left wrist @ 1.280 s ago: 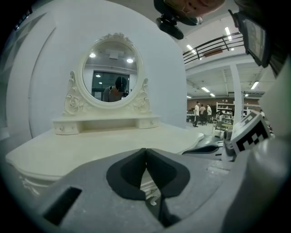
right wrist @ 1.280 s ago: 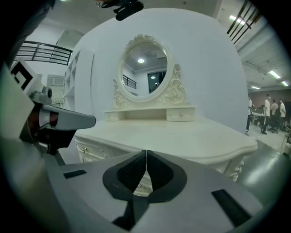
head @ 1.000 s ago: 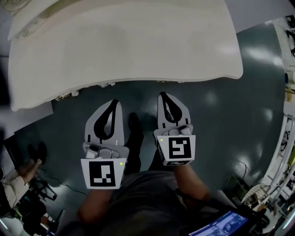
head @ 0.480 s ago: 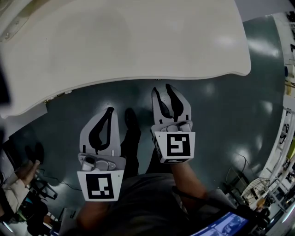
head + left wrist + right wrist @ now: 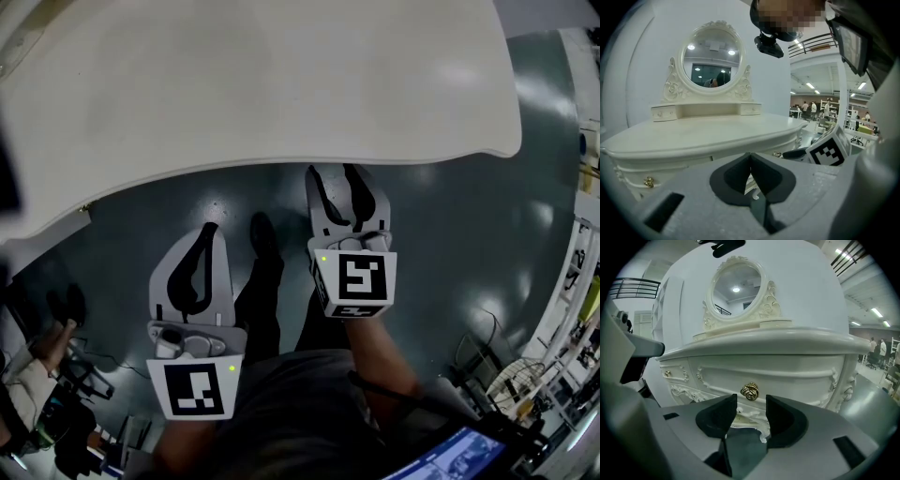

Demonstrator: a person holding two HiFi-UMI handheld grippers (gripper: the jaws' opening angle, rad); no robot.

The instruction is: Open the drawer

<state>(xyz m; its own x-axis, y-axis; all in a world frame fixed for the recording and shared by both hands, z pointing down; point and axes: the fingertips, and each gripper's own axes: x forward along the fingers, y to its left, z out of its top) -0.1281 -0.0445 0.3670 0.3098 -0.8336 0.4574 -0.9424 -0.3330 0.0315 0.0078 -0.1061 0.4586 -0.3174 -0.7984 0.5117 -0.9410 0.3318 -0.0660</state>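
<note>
The right gripper (image 5: 339, 180) has just spread its jaws wide, still empty, lined up just short of the gold knob (image 5: 750, 391) on the closed drawer (image 5: 797, 378), ready to take it. The left gripper (image 5: 206, 232) hangs back, closed and empty.

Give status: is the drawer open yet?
Not yet. Done: right tongs have just opened, nothing between them, aimed just under the gold rose-shaped knob. In hand: the approach to it. To do: grip the knob and pull; the white carved drawer front looks shut. The left tongs are shut and empty.
</note>
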